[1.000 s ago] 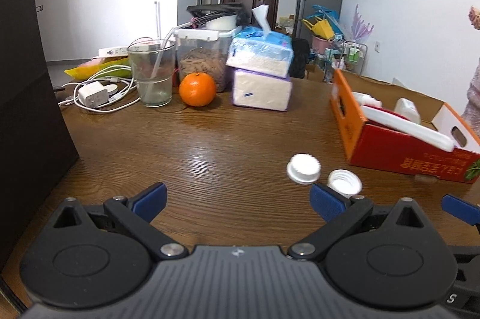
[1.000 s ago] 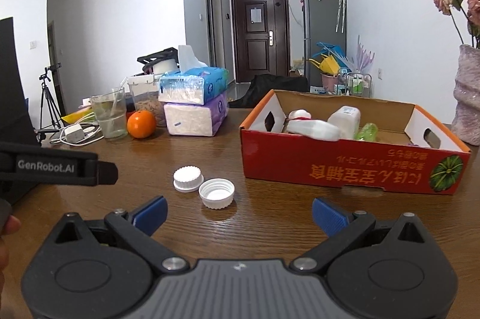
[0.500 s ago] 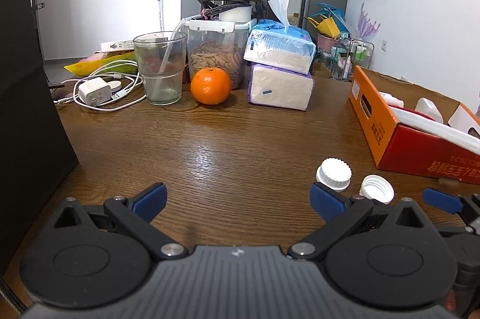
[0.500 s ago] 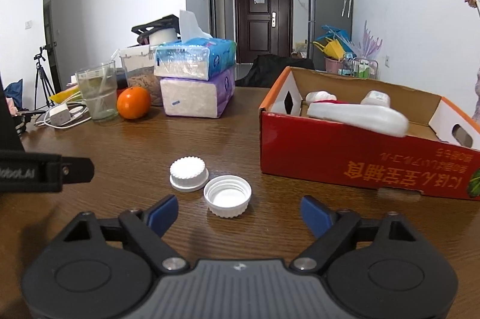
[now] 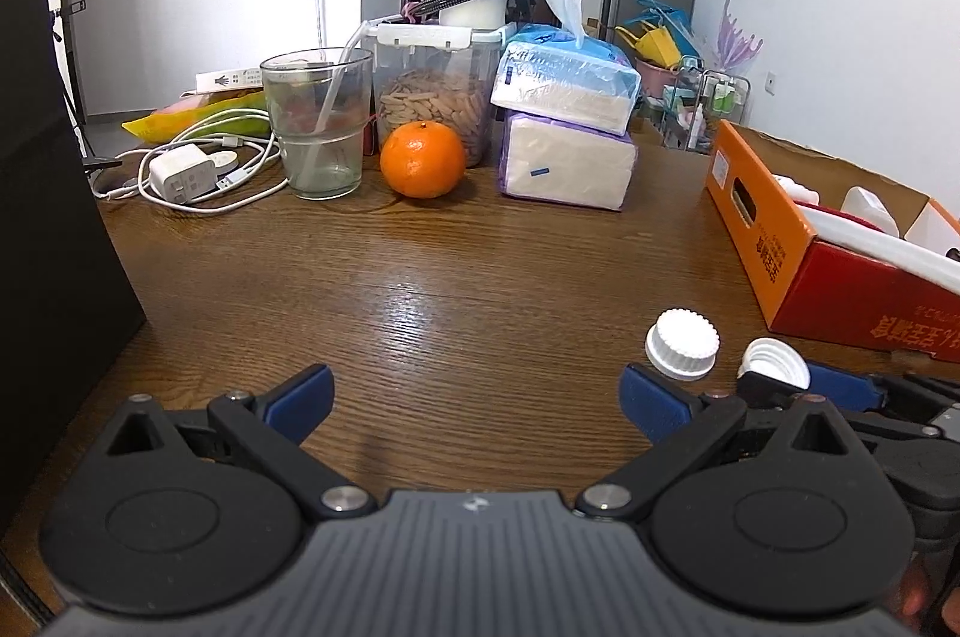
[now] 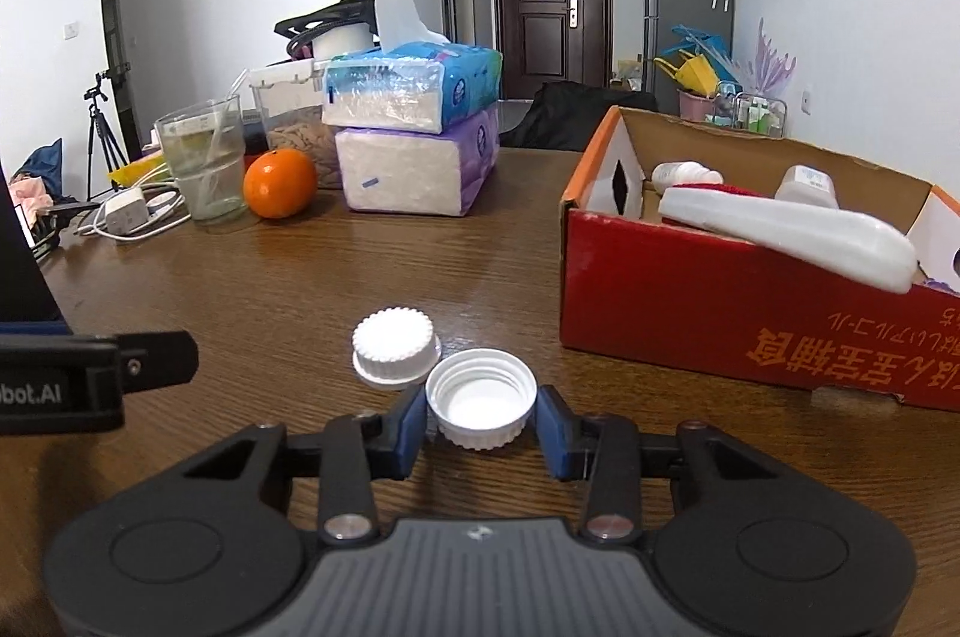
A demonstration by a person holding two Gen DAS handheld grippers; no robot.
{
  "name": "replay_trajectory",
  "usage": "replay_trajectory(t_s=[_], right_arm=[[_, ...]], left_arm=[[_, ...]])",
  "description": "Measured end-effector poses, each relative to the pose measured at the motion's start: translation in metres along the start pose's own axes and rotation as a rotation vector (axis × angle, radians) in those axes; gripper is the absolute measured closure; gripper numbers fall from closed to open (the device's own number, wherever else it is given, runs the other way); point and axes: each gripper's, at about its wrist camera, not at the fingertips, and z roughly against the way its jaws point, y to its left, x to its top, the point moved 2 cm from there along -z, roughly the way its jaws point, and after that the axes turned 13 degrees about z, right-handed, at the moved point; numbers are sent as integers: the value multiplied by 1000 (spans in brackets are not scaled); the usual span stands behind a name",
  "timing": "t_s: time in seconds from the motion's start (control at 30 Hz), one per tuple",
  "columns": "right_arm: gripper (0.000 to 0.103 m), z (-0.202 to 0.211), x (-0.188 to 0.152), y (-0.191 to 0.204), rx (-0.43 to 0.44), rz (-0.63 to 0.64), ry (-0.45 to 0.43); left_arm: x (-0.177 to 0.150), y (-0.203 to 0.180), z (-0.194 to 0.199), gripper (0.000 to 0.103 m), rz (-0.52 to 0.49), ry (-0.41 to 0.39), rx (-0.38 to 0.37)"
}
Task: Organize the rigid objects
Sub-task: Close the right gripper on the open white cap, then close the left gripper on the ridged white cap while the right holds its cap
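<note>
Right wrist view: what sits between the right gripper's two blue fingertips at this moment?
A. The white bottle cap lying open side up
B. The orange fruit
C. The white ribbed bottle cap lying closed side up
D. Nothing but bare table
A: the right gripper has its blue fingertips on either side of the white open-side-up bottle cap, while the white ribbed closed-side-up cap lies just beyond, outside the fingers.

Carton (image 6: pixel 750 289) cut off at right edge
</note>
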Motion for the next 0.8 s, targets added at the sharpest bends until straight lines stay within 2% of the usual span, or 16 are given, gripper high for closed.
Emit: replay_trajectory(t_s=[0.4, 0.8], right_arm=[[64, 13, -5, -22, -22, -13, -21], [64, 23, -13, -50, -50, -26, -28]], left_arm=[[-5, -17, -8, 0, -41, 5, -2], [-14, -57, -22, 0, -69, 43, -56]])
